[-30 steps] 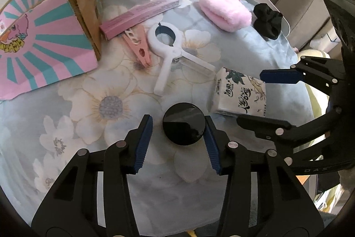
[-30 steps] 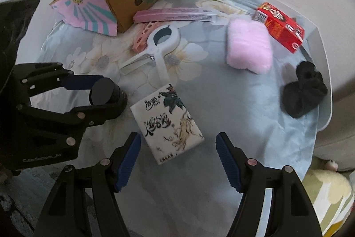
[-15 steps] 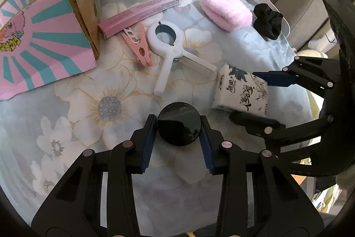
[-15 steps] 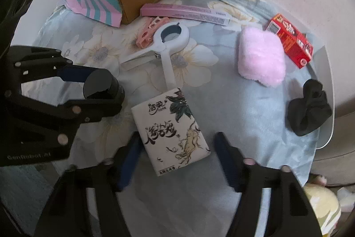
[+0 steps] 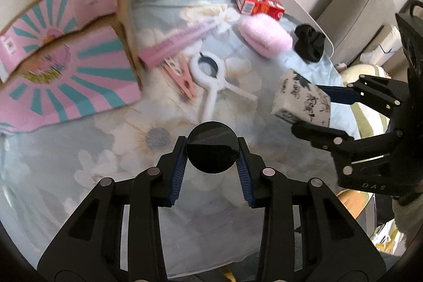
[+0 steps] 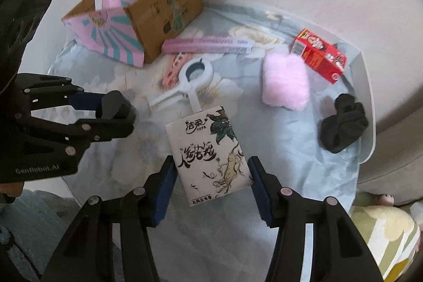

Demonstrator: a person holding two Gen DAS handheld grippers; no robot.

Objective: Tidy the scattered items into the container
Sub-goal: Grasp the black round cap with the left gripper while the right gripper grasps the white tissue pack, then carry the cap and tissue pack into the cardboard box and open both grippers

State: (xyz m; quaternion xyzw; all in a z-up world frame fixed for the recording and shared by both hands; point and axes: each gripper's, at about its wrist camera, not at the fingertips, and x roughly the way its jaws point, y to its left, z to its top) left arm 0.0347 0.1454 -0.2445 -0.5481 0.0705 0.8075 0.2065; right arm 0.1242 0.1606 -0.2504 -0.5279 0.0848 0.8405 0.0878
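1. Your left gripper (image 5: 212,151) is clamped on the black puck (image 5: 212,147), pads on opposite sides of its rim. It looks like a hard, smooth little disc or lid, so probably light but slippery. Squeeze across the widest part like you're doing and don't tilt it much.

2. Your right gripper (image 6: 211,179) is clamped on the tissue pack (image 6: 211,152), pads on its two long sides near the lower end. That thing's soft and squishy, basically weightless. It'll dent rather than slip, so no need to crush it. Holding it low means the top end may flop, so I'd guess a bit of sag.

3. Looks: the pack is white with black brush lettering, dark leaves and a yellowish root drawing. The puck is plain glossy black, round, no markings I can make out.

4. Where they are: both appear held just above the flowery blue cloth (image 6: 148,149), near its front edge, side by side. I can't say for sure how far clear of it they are.

5. The box (image 6: 137,25) is at the far left, pink-and-teal outside, top open. Nothing of the load is in it that I can see.

6. Lying on the cloth: white clip (image 6: 190,86), pink peg (image 5: 182,75), pink strip (image 6: 208,44), pink puff (image 6: 285,81), red carton (image 6: 320,57), black scrunchie (image 6: 343,120).
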